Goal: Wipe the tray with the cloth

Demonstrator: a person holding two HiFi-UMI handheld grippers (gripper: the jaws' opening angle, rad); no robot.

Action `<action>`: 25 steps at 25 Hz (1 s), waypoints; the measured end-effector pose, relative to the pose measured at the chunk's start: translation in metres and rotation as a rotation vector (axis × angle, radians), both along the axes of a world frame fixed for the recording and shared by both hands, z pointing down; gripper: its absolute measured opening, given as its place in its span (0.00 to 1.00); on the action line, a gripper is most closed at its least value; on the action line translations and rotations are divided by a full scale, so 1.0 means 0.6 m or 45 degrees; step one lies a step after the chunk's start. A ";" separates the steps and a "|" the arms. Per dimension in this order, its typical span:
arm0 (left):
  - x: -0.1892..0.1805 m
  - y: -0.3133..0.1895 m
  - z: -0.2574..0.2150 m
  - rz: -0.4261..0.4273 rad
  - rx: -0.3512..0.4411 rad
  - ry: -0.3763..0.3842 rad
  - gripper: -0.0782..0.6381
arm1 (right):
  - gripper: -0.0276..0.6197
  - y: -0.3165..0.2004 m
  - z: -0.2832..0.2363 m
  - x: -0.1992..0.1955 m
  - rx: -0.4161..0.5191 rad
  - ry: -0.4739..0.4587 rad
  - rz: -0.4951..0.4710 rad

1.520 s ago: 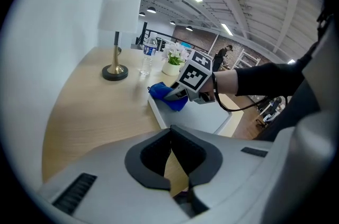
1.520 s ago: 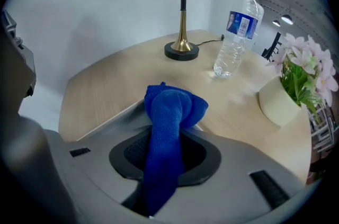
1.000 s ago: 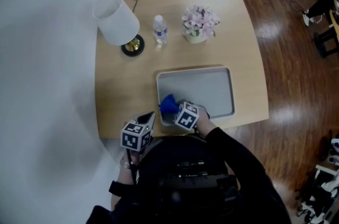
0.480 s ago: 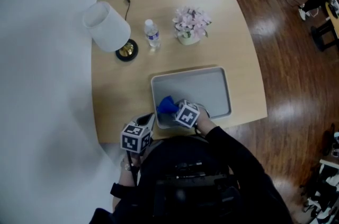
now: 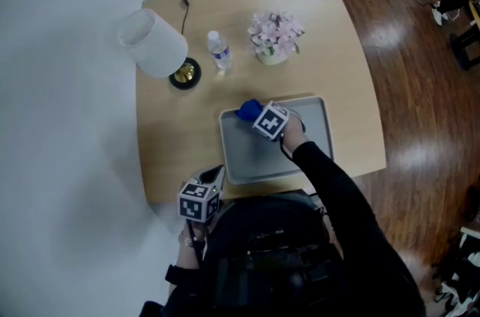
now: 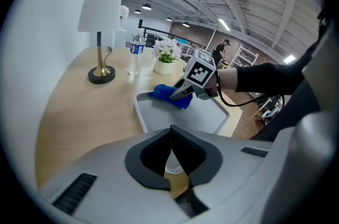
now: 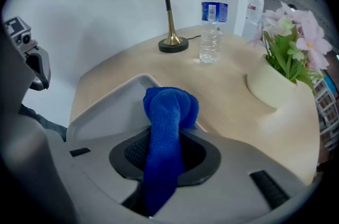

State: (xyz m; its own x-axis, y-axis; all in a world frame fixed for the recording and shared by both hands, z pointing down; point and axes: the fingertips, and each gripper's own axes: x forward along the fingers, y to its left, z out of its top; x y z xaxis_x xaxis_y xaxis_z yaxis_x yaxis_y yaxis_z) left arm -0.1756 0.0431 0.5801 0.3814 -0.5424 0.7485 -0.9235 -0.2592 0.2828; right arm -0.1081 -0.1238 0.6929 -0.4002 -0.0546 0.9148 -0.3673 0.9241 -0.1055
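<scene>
At the table (image 5: pixel 169 143) far-left corner: lamp (image 5: pixel 154 44), white shade, brass base.

Near edge, left of centre, we see the left gripper (image 5: pixel 215 173), tips just over the table edge, right beside the near-left corner of the tray (image 5: pixel 255 158). We can't tell if it touches the tray. Its own view shows the jaws together at the tips w/ nothing btwn them, so it's empty.

Next right, far side: water bottle (image 5: pixel 220 51), upright, capped, blue label, near the lamp base but apart from it.

Tray is grey, rectangular, raised rim. It lies flat by the table's near edge, approx centre-right, long side along that edge.

Cloth (image 5: pixel 246 110) is blue and bunched, at the tray's far-left corner, lapping onto the rim there.

Right gripper (image 5: pixel 253 113) is clamped on the cloth. The right gripper view shows a thick roll of it filling the gap btwn the jaws, which sit at mid width. The free end bulges out front over the tray corner. The gripper is pitched steeply down, marker cube up, w/ the black-sleeved arm (image 5: pixel 322 173) over the tray's right half.

Right of the bottle, far side: flowers (image 5: pixel 276 29), pink-white, in a cream pot, apart from the tray's far rim.

Right of the table: dark wood floor (image 5: pixel 420 83).
</scene>
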 end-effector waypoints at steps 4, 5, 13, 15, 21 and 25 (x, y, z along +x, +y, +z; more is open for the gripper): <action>0.002 -0.001 0.004 0.010 -0.005 -0.011 0.11 | 0.21 0.004 0.004 -0.002 0.021 0.028 -0.006; 0.003 0.000 0.006 0.013 -0.009 -0.011 0.11 | 0.21 0.004 0.005 -0.001 0.025 0.033 -0.003; 0.011 -0.004 -0.005 0.037 -0.003 -0.005 0.11 | 0.21 0.053 0.009 0.024 -0.044 0.038 -0.007; 0.012 -0.005 -0.007 0.045 0.002 -0.003 0.11 | 0.21 0.095 0.007 0.033 -0.073 0.009 -0.033; 0.034 0.004 0.001 0.095 -0.011 0.019 0.11 | 0.21 0.236 -0.006 0.056 -0.154 -0.086 -0.138; 0.047 0.006 0.017 0.138 -0.017 0.017 0.11 | 0.21 0.287 -0.008 0.063 -0.203 -0.148 -0.134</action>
State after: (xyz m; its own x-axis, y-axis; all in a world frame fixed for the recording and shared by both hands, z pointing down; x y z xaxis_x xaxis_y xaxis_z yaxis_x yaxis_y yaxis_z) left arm -0.1475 0.0465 0.5901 0.4471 -0.4872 0.7502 -0.8865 -0.3535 0.2987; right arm -0.0700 0.0482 0.6884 -0.4992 0.1345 0.8560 -0.2463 0.9251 -0.2890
